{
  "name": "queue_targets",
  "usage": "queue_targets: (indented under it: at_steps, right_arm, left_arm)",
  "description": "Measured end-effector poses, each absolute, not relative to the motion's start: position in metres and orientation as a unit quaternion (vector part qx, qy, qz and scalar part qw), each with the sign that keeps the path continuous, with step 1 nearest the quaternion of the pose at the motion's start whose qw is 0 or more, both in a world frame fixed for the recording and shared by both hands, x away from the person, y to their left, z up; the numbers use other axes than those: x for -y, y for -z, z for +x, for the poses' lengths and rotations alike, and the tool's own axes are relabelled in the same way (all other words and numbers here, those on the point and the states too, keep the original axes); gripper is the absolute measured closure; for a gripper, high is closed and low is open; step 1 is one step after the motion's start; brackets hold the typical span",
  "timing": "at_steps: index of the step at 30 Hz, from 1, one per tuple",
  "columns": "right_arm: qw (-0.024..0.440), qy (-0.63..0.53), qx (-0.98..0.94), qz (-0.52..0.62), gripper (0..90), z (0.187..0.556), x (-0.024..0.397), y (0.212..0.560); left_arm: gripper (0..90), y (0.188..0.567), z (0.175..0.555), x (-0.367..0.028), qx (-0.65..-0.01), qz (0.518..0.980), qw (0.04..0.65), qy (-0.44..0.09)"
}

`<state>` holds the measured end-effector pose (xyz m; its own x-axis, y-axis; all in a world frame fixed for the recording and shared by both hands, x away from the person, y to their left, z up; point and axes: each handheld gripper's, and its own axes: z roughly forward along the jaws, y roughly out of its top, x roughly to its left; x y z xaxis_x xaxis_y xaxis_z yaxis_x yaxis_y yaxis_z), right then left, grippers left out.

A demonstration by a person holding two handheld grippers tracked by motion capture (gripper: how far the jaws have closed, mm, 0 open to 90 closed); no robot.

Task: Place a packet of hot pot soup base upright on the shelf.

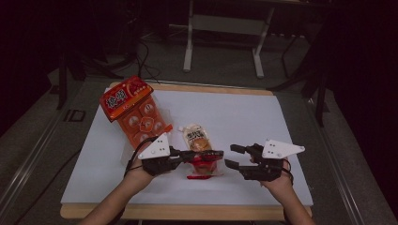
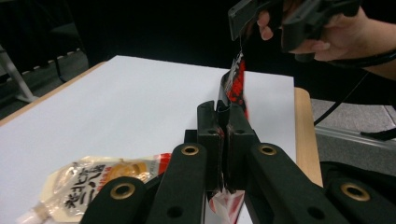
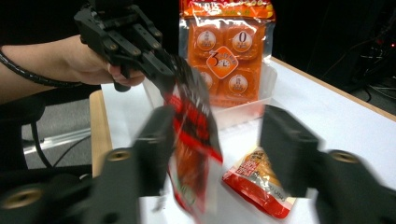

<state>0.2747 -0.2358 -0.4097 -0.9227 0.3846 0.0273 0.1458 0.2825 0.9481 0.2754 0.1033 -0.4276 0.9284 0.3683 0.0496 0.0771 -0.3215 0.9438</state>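
Left gripper (image 1: 213, 155) clamps the red packet (image 1: 205, 164); right gripper (image 1: 233, 156) gapes, jaws apart beside it — orange tub pack (image 1: 141, 119) stands behind, pouch (image 1: 196, 137) on the surface (image 1: 244, 117).

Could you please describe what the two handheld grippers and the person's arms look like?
Both the left gripper and the right gripper are black, with two flat black jaws on linkage arms pinned by brass-coloured rivets. Each carries a pale grey three-cornered plate on top and trails a black cable. The forearms are bare, with no sleeves in sight.
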Motion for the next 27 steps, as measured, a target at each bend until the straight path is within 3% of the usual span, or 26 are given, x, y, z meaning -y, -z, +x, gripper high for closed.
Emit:
queue_targets:
  at_steps: [5,12,27]
  right_arm:
    - [0.098,-0.58,-0.788,0.182,24.5,0.277,0.241,0.411]
    - [0.077,-0.594,-0.775,0.205,13.5,0.283,0.247,0.419]
    - [0.103,-0.592,-0.774,0.2,13.2,0.286,0.247,0.426]
  left_arm:
    - [88.0,0.412,0.279,-0.116,-0.136,0.801,0.565,-0.144]
    - [87.9,0.398,0.281,-0.133,-0.135,0.797,0.568,-0.155]
    - [87.8,0.383,0.286,-0.164,-0.119,0.796,0.567,-0.177]
